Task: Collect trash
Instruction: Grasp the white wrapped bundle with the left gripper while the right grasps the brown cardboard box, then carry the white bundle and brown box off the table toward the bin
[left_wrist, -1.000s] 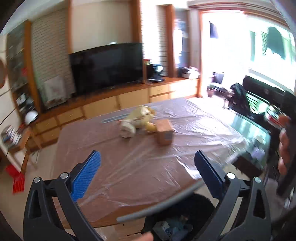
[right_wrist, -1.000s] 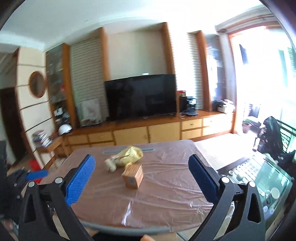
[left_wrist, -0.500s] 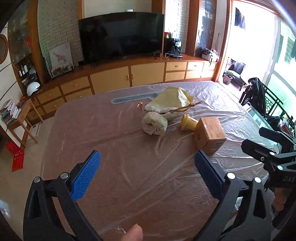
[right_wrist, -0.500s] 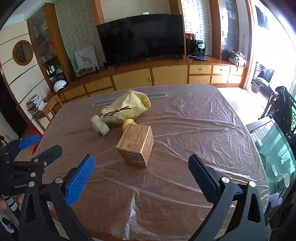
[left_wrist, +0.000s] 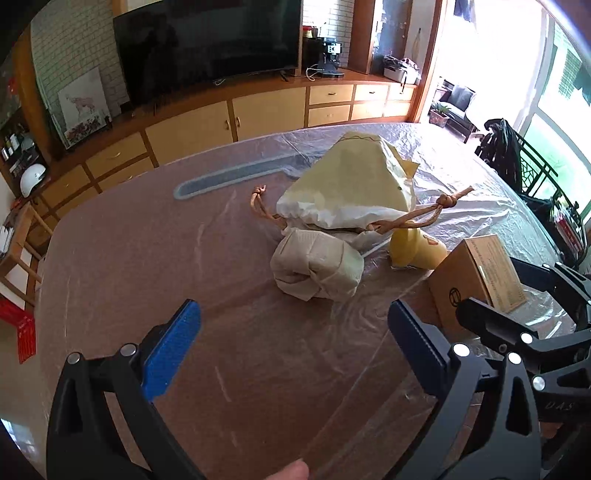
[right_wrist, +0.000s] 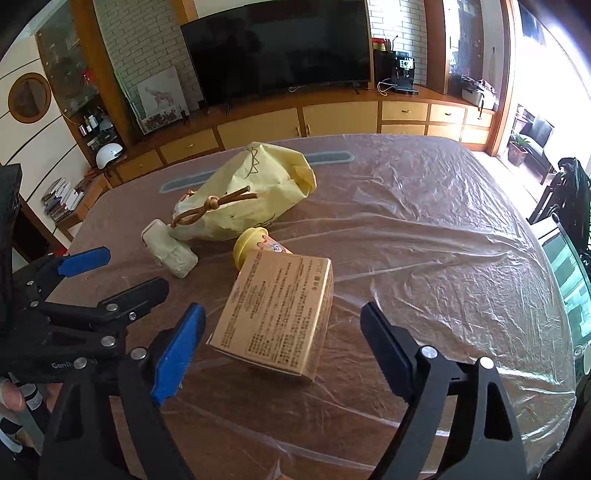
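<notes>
Your right gripper (right_wrist: 282, 336), black-framed with blue ribbed pads, has its jaws closing on either side of the brown printed cardboard box (right_wrist: 277, 314); the pads flank the box without pressing it. Your left gripper (left_wrist: 295, 341), same make, stands spread wide over bare plastic sheeting, nothing between its jaws. The box lies on its side on the round table under clear wrinkled plastic film (right_wrist: 424, 229). Touching the box's far end: a small yellow plastic bottle (right_wrist: 253, 243), lying down. Just beside that, to the left in the right wrist view: a crumpled off-white paper wad (right_wrist: 171, 253). Behind both, touching the wad: a pale yellow drawstring cloth bag (right_wrist: 251, 194) with a knotted brown cord (right_wrist: 210, 208). Beyond the bag, flat under the film: a long grey-blue strip (left_wrist: 229, 179). Past the table: a wooden cabinet run (right_wrist: 332, 118) carrying a large black television (right_wrist: 277, 44) and a black coffee machine (right_wrist: 402, 72).
</notes>
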